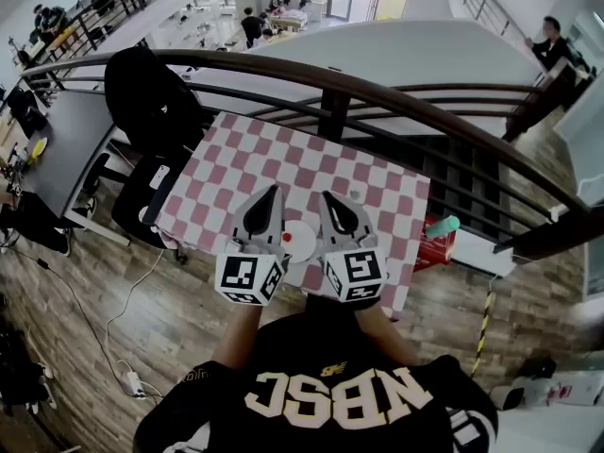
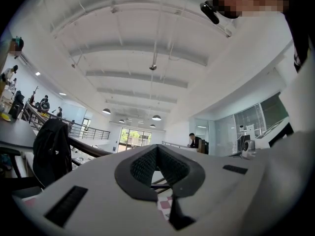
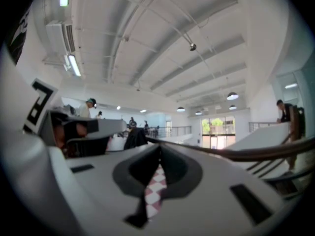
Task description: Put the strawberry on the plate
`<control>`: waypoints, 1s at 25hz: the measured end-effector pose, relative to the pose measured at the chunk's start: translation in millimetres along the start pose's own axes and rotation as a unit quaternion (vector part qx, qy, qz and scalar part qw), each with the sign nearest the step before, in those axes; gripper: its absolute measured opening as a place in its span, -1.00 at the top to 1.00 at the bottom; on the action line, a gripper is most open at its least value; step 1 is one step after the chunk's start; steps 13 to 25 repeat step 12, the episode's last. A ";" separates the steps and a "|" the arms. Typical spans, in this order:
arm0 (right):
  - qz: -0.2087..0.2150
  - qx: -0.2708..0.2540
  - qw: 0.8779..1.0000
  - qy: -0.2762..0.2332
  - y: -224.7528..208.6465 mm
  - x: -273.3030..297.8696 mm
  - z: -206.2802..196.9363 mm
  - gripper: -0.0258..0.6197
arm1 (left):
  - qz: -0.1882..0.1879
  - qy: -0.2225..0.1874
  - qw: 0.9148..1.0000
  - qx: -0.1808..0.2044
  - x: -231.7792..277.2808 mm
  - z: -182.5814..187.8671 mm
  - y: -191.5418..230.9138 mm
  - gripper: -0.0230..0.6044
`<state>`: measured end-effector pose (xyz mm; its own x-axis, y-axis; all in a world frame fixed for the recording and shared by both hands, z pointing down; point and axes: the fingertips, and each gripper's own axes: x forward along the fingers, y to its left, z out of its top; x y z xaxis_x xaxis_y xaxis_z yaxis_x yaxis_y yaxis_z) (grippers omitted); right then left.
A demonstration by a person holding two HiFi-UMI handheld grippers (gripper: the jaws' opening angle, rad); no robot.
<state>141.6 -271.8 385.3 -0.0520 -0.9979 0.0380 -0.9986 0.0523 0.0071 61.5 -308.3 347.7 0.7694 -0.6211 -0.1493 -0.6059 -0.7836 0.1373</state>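
A table with a red-and-white checked cloth (image 1: pixel 377 173) stands below me. Near its front edge lies a small white plate (image 1: pixel 302 245), and a small red thing that looks like the strawberry (image 1: pixel 288 238) rests on the plate's left part. My left gripper (image 1: pixel 273 190) hangs over the cloth just left of the plate, and my right gripper (image 1: pixel 326 196) hangs just right of it. Both point away from me, shut, with nothing between their jaws. In the left gripper view the closed jaws (image 2: pixel 157 146) point at the ceiling; in the right gripper view the jaws (image 3: pixel 160 149) meet, with checked cloth showing below them.
A dark curved railing (image 1: pixel 330 83) runs behind the table. A black chair with a dark jacket (image 1: pixel 151 102) stands at the table's left, beside a grey desk (image 1: pixel 66 149). A red box with a teal-capped bottle (image 1: pixel 440 227) sits at the table's right edge.
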 end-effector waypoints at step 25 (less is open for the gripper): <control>-0.022 0.010 1.000 0.001 -26.6 -2.0 -5.0 0.87 | -0.019 0.021 1.000 0.002 15.6 -20.1 -18.9 0.90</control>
